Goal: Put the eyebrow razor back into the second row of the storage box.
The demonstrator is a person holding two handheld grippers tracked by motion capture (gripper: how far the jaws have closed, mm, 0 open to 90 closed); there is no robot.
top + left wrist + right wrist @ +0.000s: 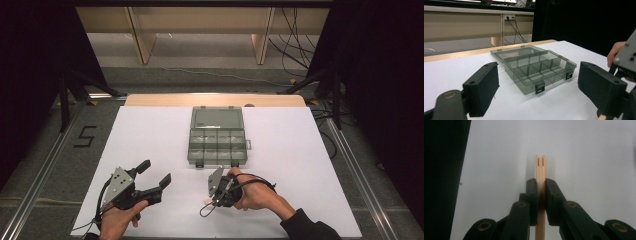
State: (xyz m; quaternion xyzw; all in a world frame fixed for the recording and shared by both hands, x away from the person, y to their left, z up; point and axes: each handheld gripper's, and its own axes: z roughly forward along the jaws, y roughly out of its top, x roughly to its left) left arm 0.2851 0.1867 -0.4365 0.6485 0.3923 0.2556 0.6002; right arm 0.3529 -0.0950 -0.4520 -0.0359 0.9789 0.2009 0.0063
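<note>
The white worktop (150, 130) is the biggest thing here, with a strip of bare wood along its far edge and dark floor dropping away at both sides. Wide open surface lies to the left and right, and along the near edge where the person's hands come in.

A smoky clear compartment box (218, 145) sits at the middle of the worktop, well back from the near edge. Its lid (217, 118) lies flat open toward the far side, and two dark latches face the person. The divided tray's long axis runs left to right.

The left tongs (152, 172) hover near the front-left of the box, apart from it, their jaws spread wide and holding nothing. In the left gripper view the box shows between the two jaws.

The right tongs (540, 192) are pressed together on a thin, pale wooden stick (540, 171). The stick's long axis runs straight out along the jaws, its notched end sticking out past the tips above the white surface. In the high view this gripper is close in front of the box's near edge.
</note>
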